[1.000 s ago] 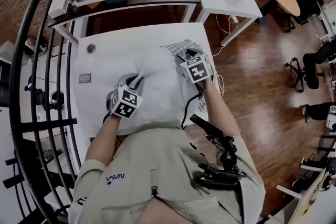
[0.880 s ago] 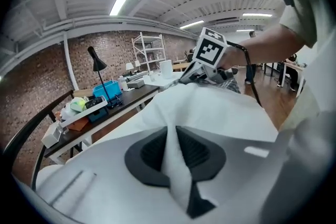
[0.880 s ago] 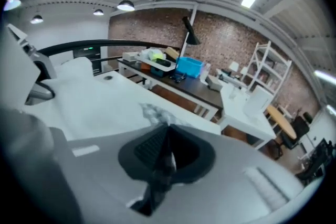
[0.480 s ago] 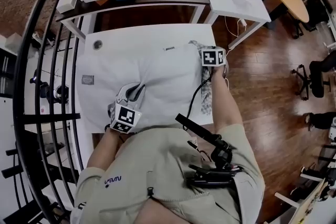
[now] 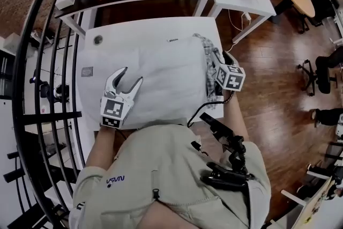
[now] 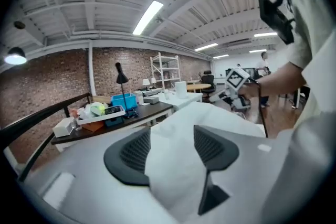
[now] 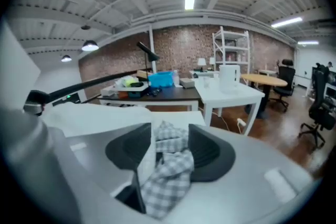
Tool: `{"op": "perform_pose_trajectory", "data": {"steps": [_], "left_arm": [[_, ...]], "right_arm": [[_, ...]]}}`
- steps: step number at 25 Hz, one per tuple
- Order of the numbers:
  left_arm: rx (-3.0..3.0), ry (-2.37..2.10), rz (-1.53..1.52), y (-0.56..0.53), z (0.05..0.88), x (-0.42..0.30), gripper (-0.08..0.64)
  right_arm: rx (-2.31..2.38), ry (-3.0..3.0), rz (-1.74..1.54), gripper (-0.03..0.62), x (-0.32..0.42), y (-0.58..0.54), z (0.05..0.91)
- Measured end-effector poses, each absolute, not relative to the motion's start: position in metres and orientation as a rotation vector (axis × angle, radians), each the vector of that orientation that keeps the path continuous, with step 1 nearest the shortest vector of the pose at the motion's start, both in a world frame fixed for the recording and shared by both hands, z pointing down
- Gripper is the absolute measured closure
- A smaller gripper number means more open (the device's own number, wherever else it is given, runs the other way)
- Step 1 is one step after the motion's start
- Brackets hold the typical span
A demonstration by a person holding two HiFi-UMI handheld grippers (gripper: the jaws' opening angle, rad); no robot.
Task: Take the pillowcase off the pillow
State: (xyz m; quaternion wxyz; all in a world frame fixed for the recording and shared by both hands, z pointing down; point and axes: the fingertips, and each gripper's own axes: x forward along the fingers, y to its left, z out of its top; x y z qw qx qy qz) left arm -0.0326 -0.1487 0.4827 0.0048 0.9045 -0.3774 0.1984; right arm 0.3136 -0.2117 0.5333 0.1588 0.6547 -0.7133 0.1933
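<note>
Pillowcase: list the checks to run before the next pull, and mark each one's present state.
1. Pillowcase between the right gripper's jaws: ok. The checked cloth sits between them.
2. Right gripper clamped on it: not ok. The jaws are opening and the cloth lies loose.
3. Left gripper pinning the pillow: not ok. Its jaws are opening above the pillow and clamp nothing.
4. Pillowcase wholly free of the pillow: cannot tell. It is bunched along the pillow's right edge.
5. Pillow flat on the table: ok.
</note>
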Motion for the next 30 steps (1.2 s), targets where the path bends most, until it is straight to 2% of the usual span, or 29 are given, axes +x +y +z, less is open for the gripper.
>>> {"op": "perform_pose_trajectory", "data": {"steps": [3, 5, 7, 9, 11, 12, 13, 15, 16, 20, 25, 30], "left_arm": [[2.664, -1.403, 0.528, -0.142, 0.473, -0.102, 0.279], [2.490, -1.508, 0.537, -0.131, 0.490, -0.156, 0.271], [2.333, -1.544, 0.574, -0.121, 0.515, -0.198, 0.234], [2.238, -1.507, 0.649, -0.114, 0.547, -0.219, 0.199], [2.206, -1.417, 0.659, -0.112, 0.578, -0.219, 0.195], [2.211, -1.374, 0.624, -0.113, 0.587, -0.214, 0.203], [2.228, -1.346, 0.576, -0.115, 0.590, -0.209, 0.269], [2.276, -1.344, 0.446, -0.122, 0.574, -0.203, 0.464], [2.296, -1.358, 0.363, -0.125, 0.560, -0.203, 0.546], [2.379, -1.370, 0.097, -0.135, 0.494, -0.204, 0.548], [2.505, -1.350, -0.080, -0.151, 0.426, -0.191, 0.548], [2.543, -1.281, -0.014, -0.183, 0.445, -0.160, 0.548]], "right_arm": [[1.755, -2.175, 0.531, 0.346, 0.260, -0.155, 0.511], [1.633, -2.206, 0.572, 0.330, 0.224, -0.118, 0.521], [1.511, -2.185, 0.590, 0.306, 0.195, -0.095, 0.544], [1.453, -2.120, 0.586, 0.301, 0.179, -0.089, 0.572], [1.477, -2.051, 0.567, 0.314, 0.173, -0.094, 0.593], [1.499, -2.023, 0.537, 0.356, 0.171, -0.098, 0.595], [1.522, -2.005, 0.493, 0.408, 0.168, -0.102, 0.592], [1.570, -2.008, 0.398, 0.529, 0.158, -0.109, 0.571], [1.596, -2.022, 0.358, 0.562, 0.153, -0.114, 0.558], [1.713, -2.082, 0.246, 0.575, 0.157, -0.128, 0.506], [1.838, -2.108, 0.127, 0.575, 0.171, -0.146, 0.438], [1.854, -2.000, 0.091, 0.574, 0.210, -0.182, 0.450]]}}
